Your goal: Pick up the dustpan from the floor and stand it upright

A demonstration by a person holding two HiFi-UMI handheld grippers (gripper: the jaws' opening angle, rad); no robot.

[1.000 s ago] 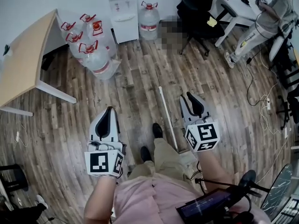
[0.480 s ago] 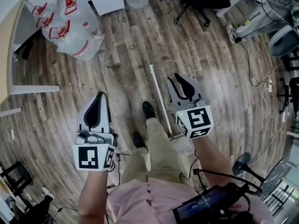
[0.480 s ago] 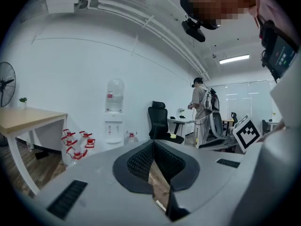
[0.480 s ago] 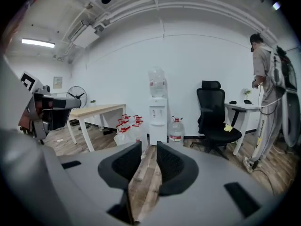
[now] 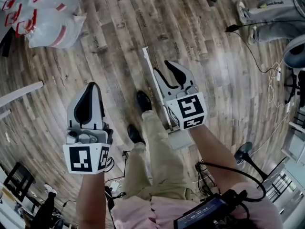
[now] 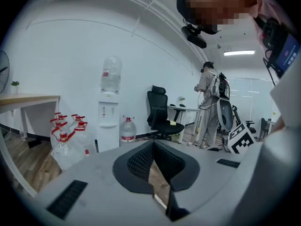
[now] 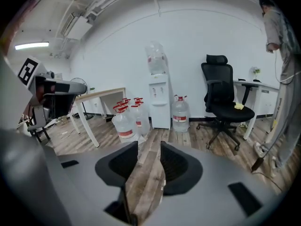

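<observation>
The dustpan lies flat on the wood floor in the head view. Its long white handle point(image 5: 148, 63) points away from me, and its grey pan point(image 5: 179, 140) rests by my right foot. My right gripper point(image 5: 169, 73) hovers over the handle's middle and hides part of it. Its jaws stand apart, with only floor showing between them in the right gripper view point(image 7: 149, 147). My left gripper point(image 5: 90, 87) hangs to the left of my legs, well away from the dustpan. Its jaws meet at the tips in the left gripper view point(image 6: 153, 143) and hold nothing.
My two black shoes point(image 5: 143, 100) stand just left of the handle. Bagged water bottles point(image 5: 43, 18) lie at the far left beside a white table leg point(image 5: 21, 93). Cables point(image 5: 259, 61) trail on the right. An office chair point(image 7: 225, 102), a water dispenser point(image 7: 159, 98) and another person point(image 6: 207, 102) are ahead.
The head view has tipped down and forward, so the bottles and chair slid toward the top edge. Both grippers have moved forward, and the right one now overlaps the handle. Jaw states look unchanged.
</observation>
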